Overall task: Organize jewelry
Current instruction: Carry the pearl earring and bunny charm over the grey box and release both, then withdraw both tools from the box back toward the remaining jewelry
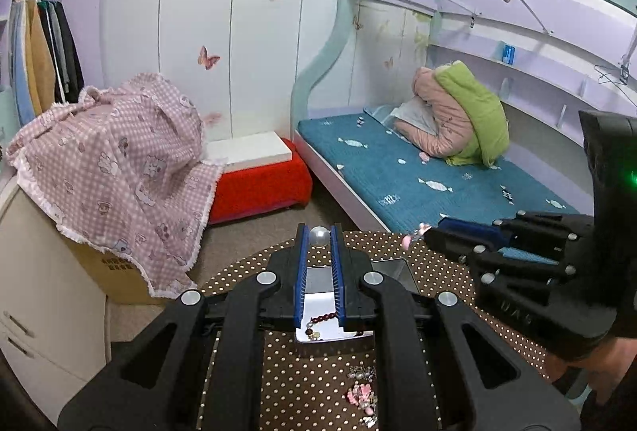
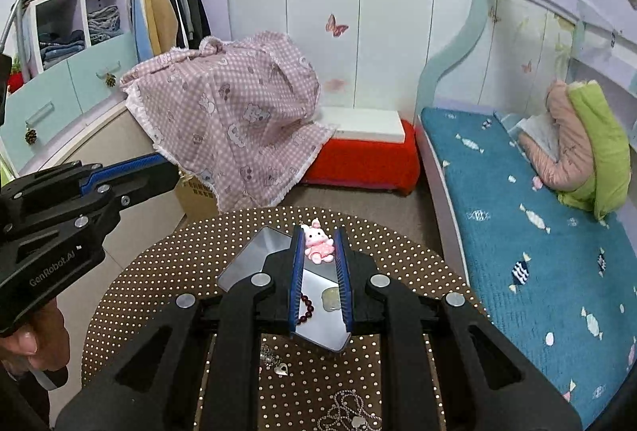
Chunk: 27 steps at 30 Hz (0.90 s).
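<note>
My left gripper (image 1: 319, 236) is shut on a white pearl bead (image 1: 319, 236), held above a shiny metal tray (image 1: 388, 267) on the round dotted table. My right gripper (image 2: 319, 243) is shut on a pink bunny charm (image 2: 318, 244), above the same tray (image 2: 254, 251). In the tray lie a dark red bead bracelet (image 2: 307, 307) and a pale green stone (image 2: 330, 299); the bracelet also shows in the left wrist view (image 1: 322, 319). The right gripper appears in the left wrist view (image 1: 418, 232) at the right, and the left gripper's body (image 2: 79, 192) appears in the right wrist view.
Loose jewelry lies on the brown dotted tablecloth (image 2: 159, 271): a pink and pearl cluster (image 1: 362, 391), a silver heart pendant (image 2: 280, 367) and a silver chain (image 2: 346, 411). Beyond are a pink cloth-covered box (image 1: 119, 160), a red stool (image 1: 258, 188) and a blue bed (image 1: 438, 184).
</note>
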Available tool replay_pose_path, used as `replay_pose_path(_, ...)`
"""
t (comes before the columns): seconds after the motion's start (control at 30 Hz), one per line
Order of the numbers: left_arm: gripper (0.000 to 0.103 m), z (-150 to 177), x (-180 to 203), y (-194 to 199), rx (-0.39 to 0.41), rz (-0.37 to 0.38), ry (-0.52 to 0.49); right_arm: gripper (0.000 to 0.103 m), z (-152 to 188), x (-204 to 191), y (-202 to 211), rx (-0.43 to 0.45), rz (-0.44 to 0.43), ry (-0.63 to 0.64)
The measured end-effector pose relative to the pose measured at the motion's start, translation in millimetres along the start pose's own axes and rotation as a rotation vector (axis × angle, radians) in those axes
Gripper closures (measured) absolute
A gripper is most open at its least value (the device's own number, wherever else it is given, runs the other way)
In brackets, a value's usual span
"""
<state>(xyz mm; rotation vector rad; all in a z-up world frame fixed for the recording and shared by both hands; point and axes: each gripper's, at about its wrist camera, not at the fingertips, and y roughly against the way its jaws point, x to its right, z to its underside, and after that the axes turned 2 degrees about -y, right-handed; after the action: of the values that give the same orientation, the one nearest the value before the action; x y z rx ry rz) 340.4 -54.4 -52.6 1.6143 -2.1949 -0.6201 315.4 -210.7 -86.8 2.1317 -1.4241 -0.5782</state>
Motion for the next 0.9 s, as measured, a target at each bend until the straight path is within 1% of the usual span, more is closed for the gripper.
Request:
replay_pose_path(0.17, 0.092, 3, -4, -29, -0.052, 0.012, 0.011, 0.089, 2, 8, -24, -0.056, -0.008, -0.025)
replay_pose_path(0.4, 0.091, 14, -7, -72, -0.152, 0.042, 0.034, 0.088, 9, 15, -62, -0.154, -0.027, -0.051)
replay_pose_path(0.43, 0.090, 16, -7, -75, -0.160, 0.040, 0.034, 0.087, 11, 15, -65, -0.166, -0.028, -0.052)
replay_pose_path(0.47, 0.086, 18, -8, -77, -0.165, 0.038, 0.036, 0.079, 10, 15, -67, -0.167, -0.023, -0.056)
replay_pose_path(0.5, 0.064, 18, -11, -78, -0.170, 0.032, 0.043, 0.073, 11, 15, -68, -0.164, -0.022, -0.061)
replay_pose_path(0.53, 0.047, 19, -12, -78, -0.165, 0.018, 0.049, 0.056, 12, 16, -66, -0.159, -0.017, -0.071)
replay_pose_path(0.57, 0.021, 20, -15, -75, -0.148, -0.003, 0.057, 0.034, 12, 18, -65, -0.147, -0.011, -0.079)
replay_pose_path(0.6, 0.013, 19, -17, -71, -0.131, -0.018, 0.059, 0.026, 12, 18, -62, -0.129, -0.005, -0.083)
replay_pose_path(0.67, 0.011, 20, -20, -66, -0.118, -0.039, 0.061, 0.012, 11, 20, -57, -0.106, 0.008, -0.091)
replay_pose_path(0.7, 0.008, 20, -22, -64, -0.116, -0.044, 0.064, 0.008, 10, 20, -54, -0.099, 0.018, -0.094)
replay_pose_path(0.9, 0.005, 20, -27, -42, -0.084, -0.118, 0.077, 0.008, 7, 20, -36, -0.055, 0.059, -0.108)
